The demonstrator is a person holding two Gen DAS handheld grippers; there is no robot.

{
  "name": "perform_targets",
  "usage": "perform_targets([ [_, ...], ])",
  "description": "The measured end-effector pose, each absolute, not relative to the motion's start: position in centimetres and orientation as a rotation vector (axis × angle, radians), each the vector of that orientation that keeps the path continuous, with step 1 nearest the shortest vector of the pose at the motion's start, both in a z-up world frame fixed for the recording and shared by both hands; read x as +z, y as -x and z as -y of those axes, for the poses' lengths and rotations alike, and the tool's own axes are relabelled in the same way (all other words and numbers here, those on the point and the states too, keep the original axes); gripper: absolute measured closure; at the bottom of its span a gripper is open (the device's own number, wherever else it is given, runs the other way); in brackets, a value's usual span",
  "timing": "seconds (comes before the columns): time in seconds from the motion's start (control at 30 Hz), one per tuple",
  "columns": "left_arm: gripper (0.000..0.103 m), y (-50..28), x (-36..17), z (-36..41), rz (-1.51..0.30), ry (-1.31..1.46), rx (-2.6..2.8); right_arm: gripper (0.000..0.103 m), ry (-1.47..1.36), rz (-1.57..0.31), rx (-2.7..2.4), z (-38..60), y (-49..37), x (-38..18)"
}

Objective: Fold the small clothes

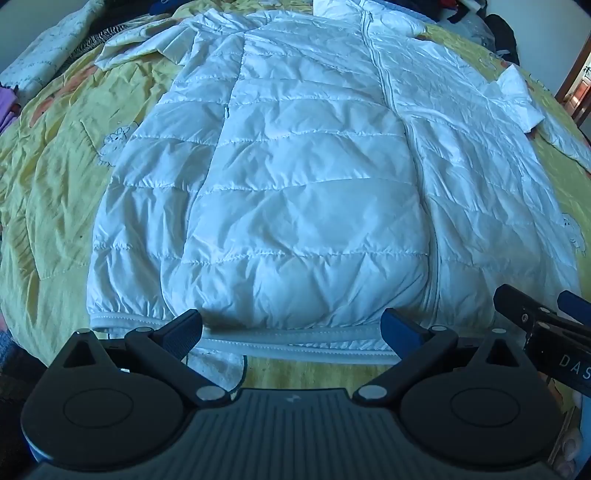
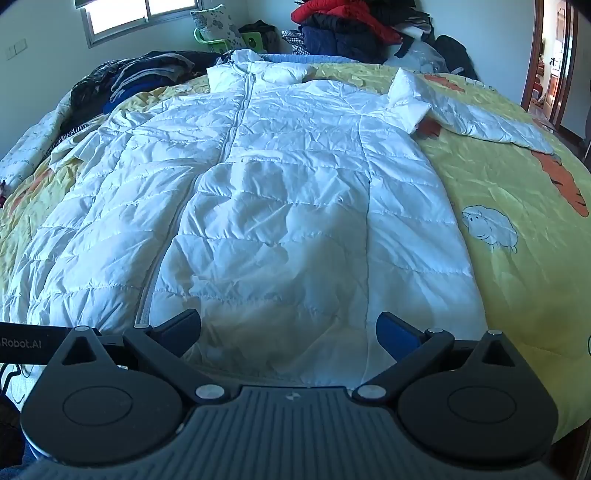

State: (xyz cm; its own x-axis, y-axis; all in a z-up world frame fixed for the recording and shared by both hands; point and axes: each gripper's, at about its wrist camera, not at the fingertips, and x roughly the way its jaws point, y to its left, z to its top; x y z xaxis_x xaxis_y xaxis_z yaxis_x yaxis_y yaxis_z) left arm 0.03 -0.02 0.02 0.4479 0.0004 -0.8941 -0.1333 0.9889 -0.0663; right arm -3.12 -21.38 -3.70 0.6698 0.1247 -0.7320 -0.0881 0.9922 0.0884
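A white quilted puffer jacket (image 1: 295,177) lies front up and zipped on a yellow bedspread (image 1: 48,184), its hem towards me. It also shows in the right wrist view (image 2: 288,206), with its right sleeve (image 2: 480,118) stretched out to the side. My left gripper (image 1: 291,328) is open and empty, its fingers straddling the hem band left of the zip. My right gripper (image 2: 288,328) is open and empty just above the hem, right of the zip. The right gripper also shows at the left wrist view's right edge (image 1: 543,317).
The bedspread (image 2: 517,206) has sheep and orange prints. A pile of dark and red clothes (image 2: 351,29) sits at the head of the bed, more dark clothes (image 2: 129,77) at the far left. A window (image 2: 144,14) and a doorway (image 2: 554,62) are beyond.
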Motion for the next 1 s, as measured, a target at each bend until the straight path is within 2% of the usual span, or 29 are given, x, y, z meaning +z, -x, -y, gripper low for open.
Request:
perform_targets([
  [0.4, 0.0, -2.0, 0.9, 0.2, -1.017, 0.037, 0.148, 0.001, -0.066, -0.786, 0.1, 22.2, 1.8, -2.6],
  [1.0, 0.0, -4.7, 0.8, -0.5, -1.035, 0.078, 0.134, 0.001, -0.063, -0.793, 0.114, 21.8, -0.9, -2.1],
])
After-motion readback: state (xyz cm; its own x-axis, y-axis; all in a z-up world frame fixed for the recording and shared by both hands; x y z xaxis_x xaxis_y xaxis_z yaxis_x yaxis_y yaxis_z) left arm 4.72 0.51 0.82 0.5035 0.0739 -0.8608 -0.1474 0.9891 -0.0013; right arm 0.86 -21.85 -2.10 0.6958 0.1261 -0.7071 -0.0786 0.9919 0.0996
